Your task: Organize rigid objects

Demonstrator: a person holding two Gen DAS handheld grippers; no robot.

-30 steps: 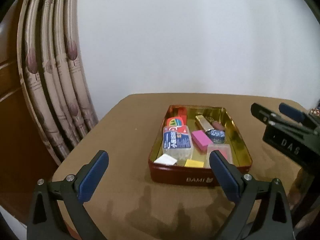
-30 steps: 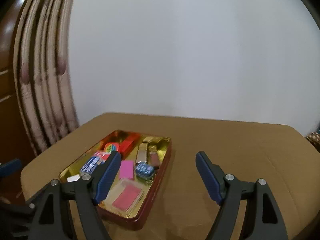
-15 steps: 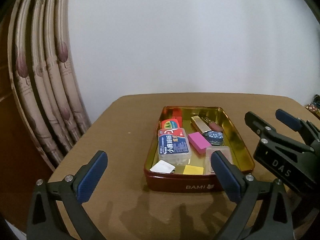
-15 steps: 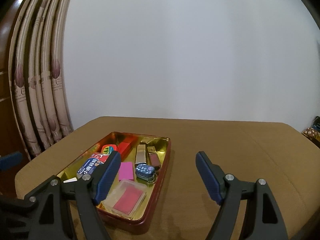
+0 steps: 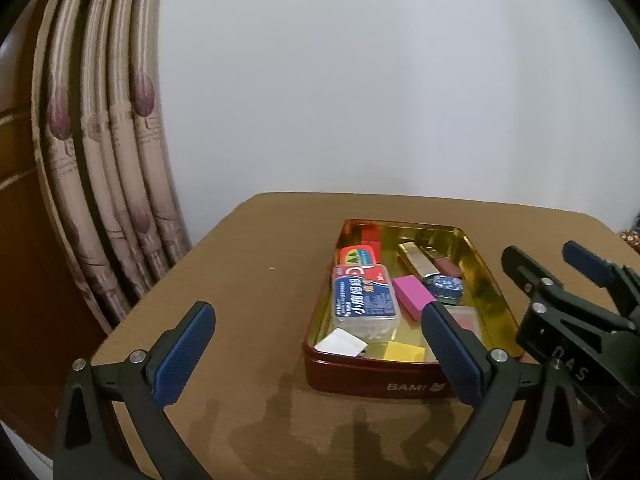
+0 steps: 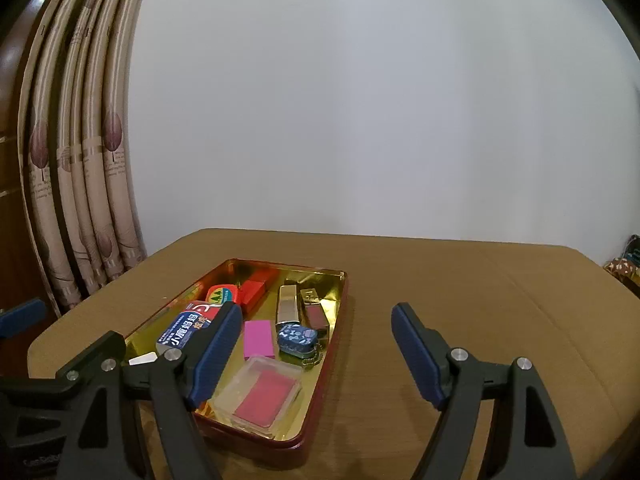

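Observation:
A red tin with a gold inside stands on a brown table. It holds several small items: a clear box with a blue label, a pink block, a gold lighter, a blue patterned case, a clear case with a red pad, a white piece and a yellow piece. My left gripper is open and empty, near the tin's front left. My right gripper is open and empty, over the tin's right front corner; it also shows in the left wrist view.
The brown table runs to a white wall at the back. Patterned curtains hang at the left beside a wooden panel. A patterned object lies at the far right edge.
Both views have shifted slightly: the tin sits a little further right in the left wrist view and the camera looks from a bit higher. Both grippers stay open and empty.

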